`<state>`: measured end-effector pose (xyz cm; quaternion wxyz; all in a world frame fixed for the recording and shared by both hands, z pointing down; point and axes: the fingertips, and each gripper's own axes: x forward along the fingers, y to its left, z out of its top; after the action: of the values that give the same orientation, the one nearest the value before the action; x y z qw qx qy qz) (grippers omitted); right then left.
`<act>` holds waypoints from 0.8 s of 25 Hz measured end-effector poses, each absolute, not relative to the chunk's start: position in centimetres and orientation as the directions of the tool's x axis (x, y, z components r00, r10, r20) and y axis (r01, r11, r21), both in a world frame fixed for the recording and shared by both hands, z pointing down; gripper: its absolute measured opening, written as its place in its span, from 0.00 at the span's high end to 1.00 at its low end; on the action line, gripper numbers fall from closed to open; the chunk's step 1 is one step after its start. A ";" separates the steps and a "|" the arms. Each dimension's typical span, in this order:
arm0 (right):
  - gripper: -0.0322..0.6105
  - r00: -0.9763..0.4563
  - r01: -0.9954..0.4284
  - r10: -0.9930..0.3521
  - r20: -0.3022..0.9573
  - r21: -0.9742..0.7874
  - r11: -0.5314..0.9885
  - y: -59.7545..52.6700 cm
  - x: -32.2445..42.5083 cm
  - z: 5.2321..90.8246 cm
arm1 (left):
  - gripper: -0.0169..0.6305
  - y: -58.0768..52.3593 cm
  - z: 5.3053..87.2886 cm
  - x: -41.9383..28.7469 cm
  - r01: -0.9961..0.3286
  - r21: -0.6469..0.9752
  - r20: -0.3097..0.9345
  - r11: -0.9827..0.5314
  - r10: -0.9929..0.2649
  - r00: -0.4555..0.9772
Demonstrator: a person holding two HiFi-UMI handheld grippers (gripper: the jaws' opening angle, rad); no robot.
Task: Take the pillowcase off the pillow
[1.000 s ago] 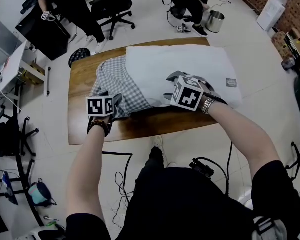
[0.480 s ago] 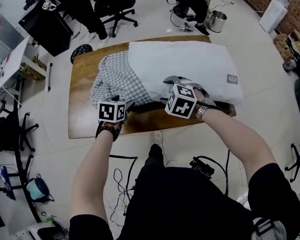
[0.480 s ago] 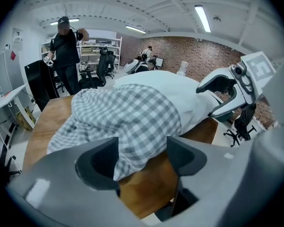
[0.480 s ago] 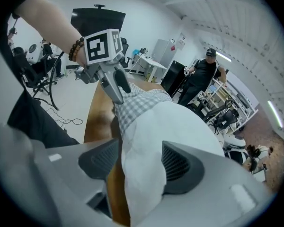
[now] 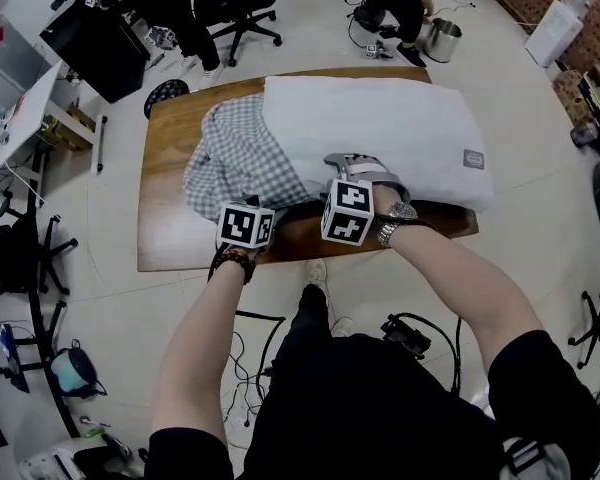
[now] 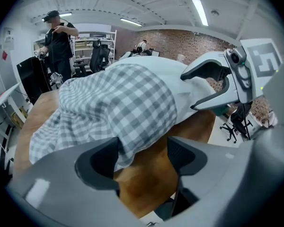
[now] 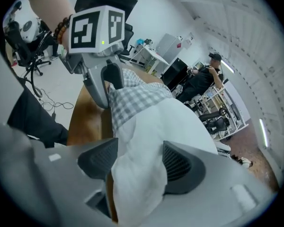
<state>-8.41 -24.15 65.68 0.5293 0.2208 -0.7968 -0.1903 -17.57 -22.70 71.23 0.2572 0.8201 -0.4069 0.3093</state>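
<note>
Your left tongs (image 6: 141, 157) stand wide, jaws just opened, with the hem of the checked pillowcase (image 5: 238, 158) lying loose between them on the wooden surface (image 5: 170, 243). Your right tongs (image 7: 139, 162) have also just been opening; the near edge of the white pillow (image 5: 380, 128) sits between them, unclamped. The pillowcase covers only the pillow's left end.

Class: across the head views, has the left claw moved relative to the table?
Yes: the left claw moved right along the table, toward its near edge; its jaws have just been opening, checked pillowcase between them.
</note>
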 end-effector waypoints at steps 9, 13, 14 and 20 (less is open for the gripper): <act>0.89 -0.271 -0.139 -0.628 0.730 0.616 0.776 -26.8 -6.9 67.1 | 0.92 -23.6 74.2 -20.4 -0.864 0.131 0.804 -0.486 -0.457 0.379; 0.91 -0.292 -0.203 -0.628 0.721 0.595 0.777 -26.9 -4.7 66.2 | 0.96 -23.8 74.0 -23.4 -0.896 0.107 0.815 -0.431 -0.478 0.328; 0.92 -0.290 -0.216 -0.631 0.720 0.593 0.776 -26.9 -4.0 65.9 | 0.96 -23.8 73.8 -24.2 -0.904 0.101 0.815 -0.416 -0.487 0.315; 0.92 -0.251 -0.267 -0.622 0.741 0.565 0.781 -26.2 -0.9 65.3 | 0.96 -23.4 72.5 -29.2 -0.940 0.065 0.826 -0.336 -0.511 0.240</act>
<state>-0.85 -26.17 65.29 0.5402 0.2872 -0.7737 -0.1646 -29.19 -23.41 72.51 0.2931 0.7308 -0.4961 0.3659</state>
